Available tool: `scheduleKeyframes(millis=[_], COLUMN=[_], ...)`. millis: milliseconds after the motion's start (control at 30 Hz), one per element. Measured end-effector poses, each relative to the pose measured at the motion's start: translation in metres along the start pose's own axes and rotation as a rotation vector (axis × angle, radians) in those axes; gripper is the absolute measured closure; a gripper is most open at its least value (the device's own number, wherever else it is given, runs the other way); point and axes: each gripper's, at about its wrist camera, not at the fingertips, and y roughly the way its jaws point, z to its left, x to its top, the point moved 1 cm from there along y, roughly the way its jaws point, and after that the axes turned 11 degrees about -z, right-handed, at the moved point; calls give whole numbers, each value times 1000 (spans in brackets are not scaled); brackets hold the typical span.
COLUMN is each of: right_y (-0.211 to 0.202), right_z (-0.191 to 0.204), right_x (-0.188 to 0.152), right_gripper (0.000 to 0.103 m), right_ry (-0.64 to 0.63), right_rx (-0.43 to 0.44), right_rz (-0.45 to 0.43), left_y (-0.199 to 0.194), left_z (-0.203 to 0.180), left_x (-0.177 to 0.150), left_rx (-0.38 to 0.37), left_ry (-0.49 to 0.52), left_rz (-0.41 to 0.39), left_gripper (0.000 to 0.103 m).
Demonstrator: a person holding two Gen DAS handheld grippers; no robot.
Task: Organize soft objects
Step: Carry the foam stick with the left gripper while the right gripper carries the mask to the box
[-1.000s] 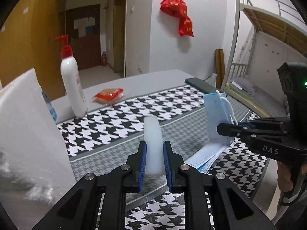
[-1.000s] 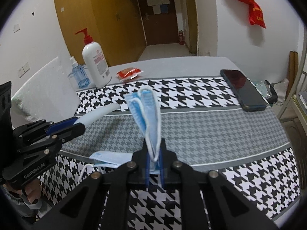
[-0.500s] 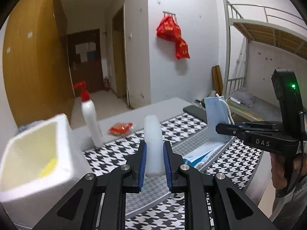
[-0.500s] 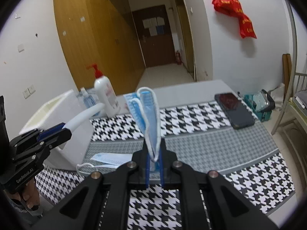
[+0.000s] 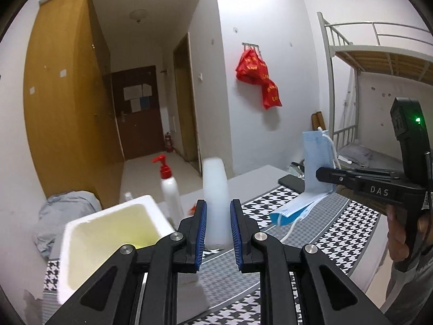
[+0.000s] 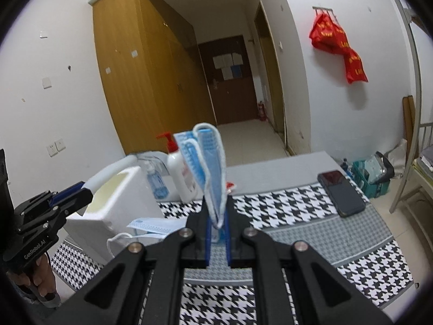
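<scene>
Two claws are up above the desk [image 6: 311, 230], which is covered in a black-and-white houndstooth cloth, and each of yours has something pinched in it. Your left claw [image 5: 218, 233] is clamped on a pale, translucent white soft strip [image 5: 215, 189] that sticks up between its blue pads. Your right claw [image 6: 218, 233] is squeezed nearly closed on a folded light-blue face mask [image 6: 209, 168] with white ear loops, which stands upright. A white foam box [image 5: 108, 233] sits open at the left end of the desk; its inside looks yellowish, and you can't tell from here whether anything lies in it. More light-blue face masks [image 5: 295, 208] lie in a loose pile on the cloth just beside the box. Behind the box stand a white pump bottle with a red top [image 6: 180, 173] and a small clear blue bottle [image 6: 157, 181]. A dark phone [image 6: 341, 192] lies well apart, to the right.
</scene>
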Motion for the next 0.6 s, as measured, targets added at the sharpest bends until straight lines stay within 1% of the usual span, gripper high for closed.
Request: scheduleKeyframes(millis=[233,467,600], right_y=[9,24,29], right_z=[24,52,71], right_x=[9,10,10], right_gripper=[92,92,92], right_ry=[-14,-30,-48], right_rx=[64,123,171], right_rz=[-13,1,2], left_y=[-19,-32,-42], left_z=[20,41,55], left_x=[5,4,3], left_rx=[64,147,188], left_ry=[-7,-8,-13], left_rz=[-42,-51,-57], left_gripper=[84,84,84])
